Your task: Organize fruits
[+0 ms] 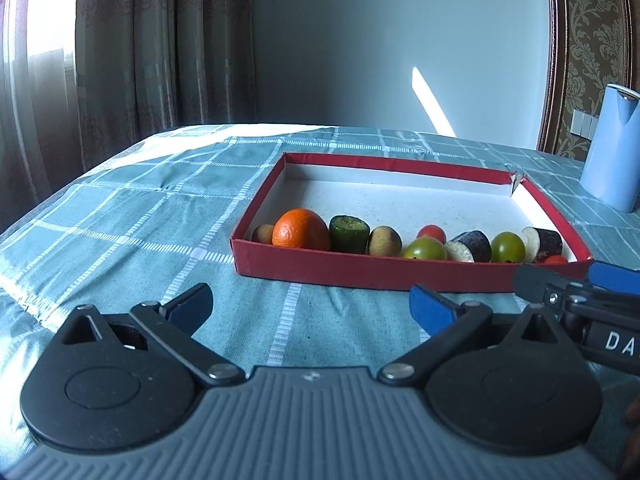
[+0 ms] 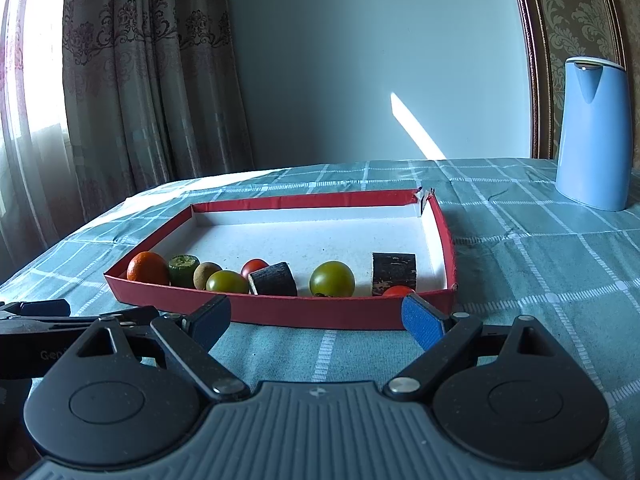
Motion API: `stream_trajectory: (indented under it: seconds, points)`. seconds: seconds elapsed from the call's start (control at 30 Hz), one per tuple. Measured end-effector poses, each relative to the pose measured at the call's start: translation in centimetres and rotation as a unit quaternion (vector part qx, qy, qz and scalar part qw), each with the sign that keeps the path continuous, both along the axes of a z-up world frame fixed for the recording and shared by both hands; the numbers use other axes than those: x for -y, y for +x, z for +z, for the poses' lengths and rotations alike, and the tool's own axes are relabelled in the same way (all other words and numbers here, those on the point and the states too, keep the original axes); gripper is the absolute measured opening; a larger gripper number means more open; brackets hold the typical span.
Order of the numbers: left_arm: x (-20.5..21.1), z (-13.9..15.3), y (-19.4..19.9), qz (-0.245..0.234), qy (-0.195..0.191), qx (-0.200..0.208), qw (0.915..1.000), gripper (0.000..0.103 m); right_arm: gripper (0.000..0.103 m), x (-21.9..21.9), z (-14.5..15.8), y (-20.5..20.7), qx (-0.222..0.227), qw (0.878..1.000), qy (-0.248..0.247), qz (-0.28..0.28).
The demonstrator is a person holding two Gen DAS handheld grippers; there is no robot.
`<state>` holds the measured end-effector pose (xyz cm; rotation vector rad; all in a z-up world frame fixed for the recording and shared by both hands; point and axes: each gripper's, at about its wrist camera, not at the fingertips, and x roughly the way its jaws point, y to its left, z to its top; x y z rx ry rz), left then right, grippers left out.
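Observation:
A shallow red box lies on the checked tablecloth. Along its near wall sit an orange, a cucumber piece, a brown kiwi-like fruit, two green tomatoes, red tomatoes and dark eggplant pieces. My left gripper is open and empty, just in front of the box. My right gripper is open and empty, also in front of the box.
A blue jug stands on the table at the right. Curtains hang beyond the table's far left edge. The right gripper's fingers show at the right of the left wrist view.

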<state>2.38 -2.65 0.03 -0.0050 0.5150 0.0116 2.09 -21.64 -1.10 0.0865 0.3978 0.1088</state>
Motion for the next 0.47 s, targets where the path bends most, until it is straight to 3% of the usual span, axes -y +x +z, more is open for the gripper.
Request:
stream_trajectory:
  seconds: [0.47]
  points:
    - [0.14, -0.07, 0.01, 0.002, 0.008, 0.000, 1.0000, 0.103, 0.093, 0.01, -0.01, -0.03, 0.000, 1.000, 0.002, 0.000]
